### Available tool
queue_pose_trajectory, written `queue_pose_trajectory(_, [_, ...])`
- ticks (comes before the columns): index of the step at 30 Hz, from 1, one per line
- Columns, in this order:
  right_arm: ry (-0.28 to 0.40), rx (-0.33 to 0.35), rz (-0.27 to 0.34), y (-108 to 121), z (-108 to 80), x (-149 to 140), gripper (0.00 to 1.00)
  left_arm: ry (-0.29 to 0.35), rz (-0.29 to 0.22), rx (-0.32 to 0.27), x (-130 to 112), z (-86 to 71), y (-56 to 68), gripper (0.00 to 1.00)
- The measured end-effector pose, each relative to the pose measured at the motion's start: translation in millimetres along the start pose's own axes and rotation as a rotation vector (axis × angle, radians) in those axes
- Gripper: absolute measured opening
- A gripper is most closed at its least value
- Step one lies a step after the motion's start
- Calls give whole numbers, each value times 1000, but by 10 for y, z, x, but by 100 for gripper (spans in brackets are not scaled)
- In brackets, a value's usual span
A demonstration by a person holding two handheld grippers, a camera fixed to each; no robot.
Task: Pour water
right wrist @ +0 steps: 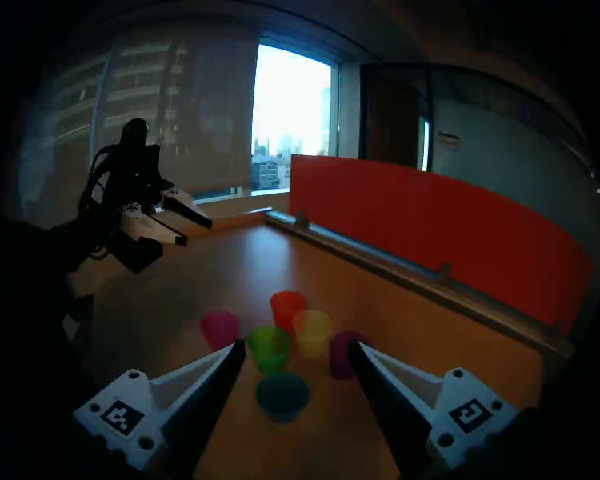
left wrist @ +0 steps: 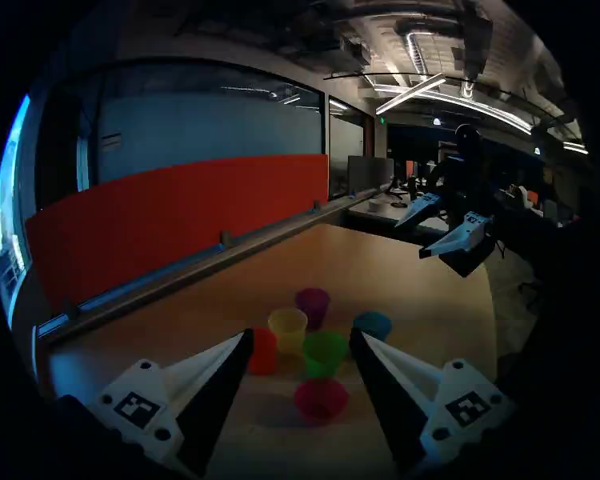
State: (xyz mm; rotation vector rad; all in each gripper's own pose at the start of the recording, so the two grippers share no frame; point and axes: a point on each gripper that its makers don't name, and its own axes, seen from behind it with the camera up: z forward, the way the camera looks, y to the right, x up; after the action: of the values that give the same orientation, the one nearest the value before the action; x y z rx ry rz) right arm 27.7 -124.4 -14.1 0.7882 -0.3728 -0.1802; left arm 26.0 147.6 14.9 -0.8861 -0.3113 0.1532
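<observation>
Both fingers of the left gripper [left wrist: 300, 352] stand apart, holding nothing, angled down over a cluster of six coloured cups [left wrist: 325, 352] on the wooden table [left wrist: 428, 320]. Those of the right gripper [right wrist: 296, 356] gape likewise, empty, facing the same cups from the opposite side, the teal cup [right wrist: 282, 396] nearest. A red partition [left wrist: 180, 216] runs along one table edge.
</observation>
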Motion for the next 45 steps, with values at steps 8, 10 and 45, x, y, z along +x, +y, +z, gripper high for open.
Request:
queue_pose_trajectory(8, [-41,15,3,-15,132,-222,99,-42,18,-24,-192,154,81,88])
queue_pose_trajectory(10, [-48,21,7,-24,164,-267,99,-49,16,-31,-227,185,99,89])
queue_pose_trajectory(45, [-185,88,10,-206,638,-1084,99,-151,3,-95,-656,674,137,88])
